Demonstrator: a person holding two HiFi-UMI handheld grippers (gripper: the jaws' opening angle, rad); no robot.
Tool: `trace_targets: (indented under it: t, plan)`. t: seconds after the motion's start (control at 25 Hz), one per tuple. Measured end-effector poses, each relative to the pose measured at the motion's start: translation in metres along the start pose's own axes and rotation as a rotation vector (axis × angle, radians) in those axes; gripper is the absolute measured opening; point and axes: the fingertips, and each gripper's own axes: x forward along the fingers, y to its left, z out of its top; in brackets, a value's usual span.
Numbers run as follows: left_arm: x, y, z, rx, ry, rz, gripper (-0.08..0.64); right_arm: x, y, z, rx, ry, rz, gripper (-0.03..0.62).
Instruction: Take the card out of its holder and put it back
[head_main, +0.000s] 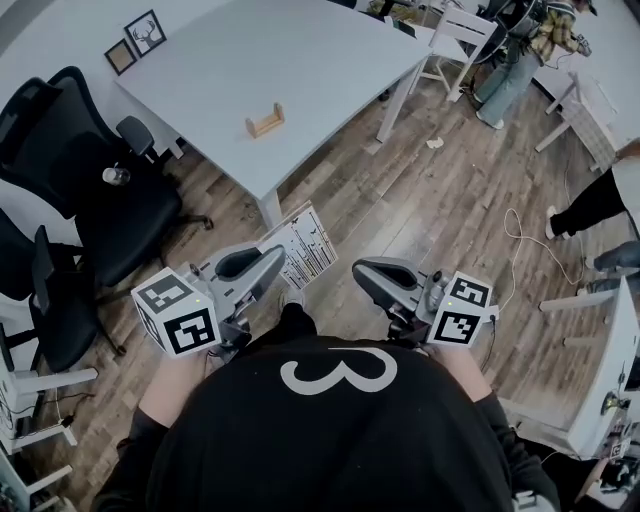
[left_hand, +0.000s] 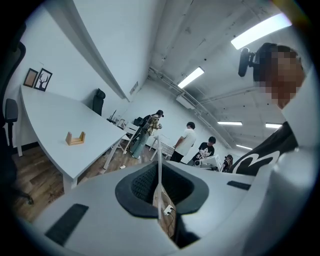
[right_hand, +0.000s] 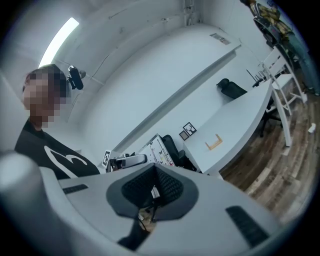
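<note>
One figure can be read: a large white "3" on the back of the person's black shirt (head_main: 338, 372), seen from above in the head view (whether it is a numeral or a curved logo cannot be told). In both gripper views the same white mark shows only as a partial curved stroke.

The white card (head_main: 303, 245) carries rows of small dark print, too fine to read.

The left marker cube (head_main: 178, 312) and the right marker cube (head_main: 462, 308) bear square black-and-white coded patterns, with no letters or numbers.

A small sign (right_hand: 220, 38) on the overhead white beam in the right gripper view is too blurred to read.
</note>
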Motion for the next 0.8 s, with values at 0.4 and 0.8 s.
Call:
trace_targets:
  t: [0.4,0.8]
  plan:
    - [0.028,0.096,0.051,-0.014,0.02,-0.024,0.025,0.073,-0.068,0.046,0.039,-0.006,-0.034,0.008]
    - [0.037,0.168,0.106,0.015,0.001,-0.064,0.025,0.127,-0.108,0.094,0.019,-0.004,-0.095,0.008]
